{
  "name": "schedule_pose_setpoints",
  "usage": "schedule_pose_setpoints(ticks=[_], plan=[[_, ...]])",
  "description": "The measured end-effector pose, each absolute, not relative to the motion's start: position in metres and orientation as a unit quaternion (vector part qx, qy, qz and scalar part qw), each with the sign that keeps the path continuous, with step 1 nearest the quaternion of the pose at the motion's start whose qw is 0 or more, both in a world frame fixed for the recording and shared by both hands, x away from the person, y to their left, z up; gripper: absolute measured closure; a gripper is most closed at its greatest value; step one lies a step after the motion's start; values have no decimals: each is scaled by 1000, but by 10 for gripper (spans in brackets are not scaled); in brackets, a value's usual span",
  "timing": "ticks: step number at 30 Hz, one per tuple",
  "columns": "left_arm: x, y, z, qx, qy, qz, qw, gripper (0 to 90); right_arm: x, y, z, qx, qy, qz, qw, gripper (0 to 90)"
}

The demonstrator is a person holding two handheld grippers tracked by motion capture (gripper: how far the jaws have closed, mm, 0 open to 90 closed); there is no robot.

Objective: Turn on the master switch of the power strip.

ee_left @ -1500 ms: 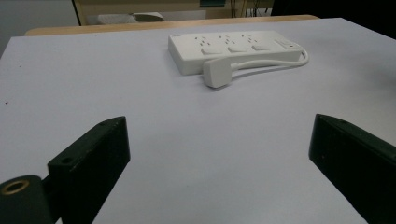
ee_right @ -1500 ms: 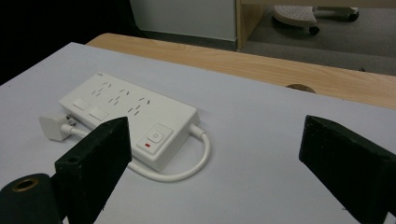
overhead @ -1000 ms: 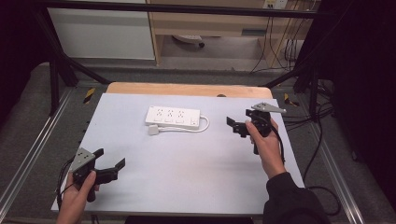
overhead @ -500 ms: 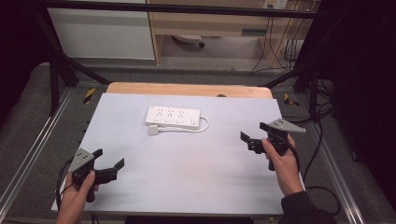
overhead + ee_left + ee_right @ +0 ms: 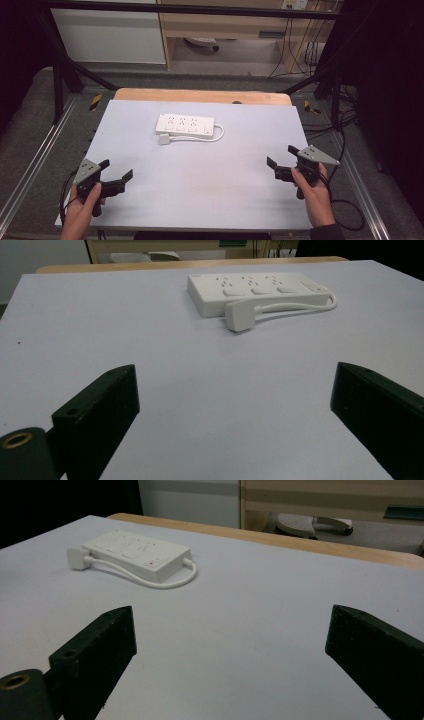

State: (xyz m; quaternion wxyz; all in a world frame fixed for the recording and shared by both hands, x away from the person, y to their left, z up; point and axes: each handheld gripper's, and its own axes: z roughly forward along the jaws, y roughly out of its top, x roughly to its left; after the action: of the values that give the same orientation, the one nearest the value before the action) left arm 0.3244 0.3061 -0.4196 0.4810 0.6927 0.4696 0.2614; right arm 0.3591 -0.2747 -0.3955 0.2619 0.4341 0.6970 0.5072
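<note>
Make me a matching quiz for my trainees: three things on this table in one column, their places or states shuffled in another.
Things:
1. power strip
2. plug
3. left tool

Places or states:
A. held open near the table's front left corner
B. lying flat toward the table's far side
C. on the table just in front of the strip, on its looped cord

Pairs: 1-B, 2-C, 3-A

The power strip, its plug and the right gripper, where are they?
power strip [image 5: 184, 125], high view, middle of its top face.
plug [image 5: 240, 316], left gripper view, its flat top.
right gripper [image 5: 281, 160], high view, between its fingertips.
</note>
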Motion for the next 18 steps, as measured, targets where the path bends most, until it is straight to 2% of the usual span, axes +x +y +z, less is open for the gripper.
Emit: schedule_pose_setpoints(ticks=[10, 18], plan=[[326, 306, -420, 690, 470, 258, 486, 55, 352, -282, -424, 447, 697, 497, 258, 59], [326, 308, -420, 688, 472, 258, 487, 56, 357, -270, -440, 456, 722, 459, 246, 59]])
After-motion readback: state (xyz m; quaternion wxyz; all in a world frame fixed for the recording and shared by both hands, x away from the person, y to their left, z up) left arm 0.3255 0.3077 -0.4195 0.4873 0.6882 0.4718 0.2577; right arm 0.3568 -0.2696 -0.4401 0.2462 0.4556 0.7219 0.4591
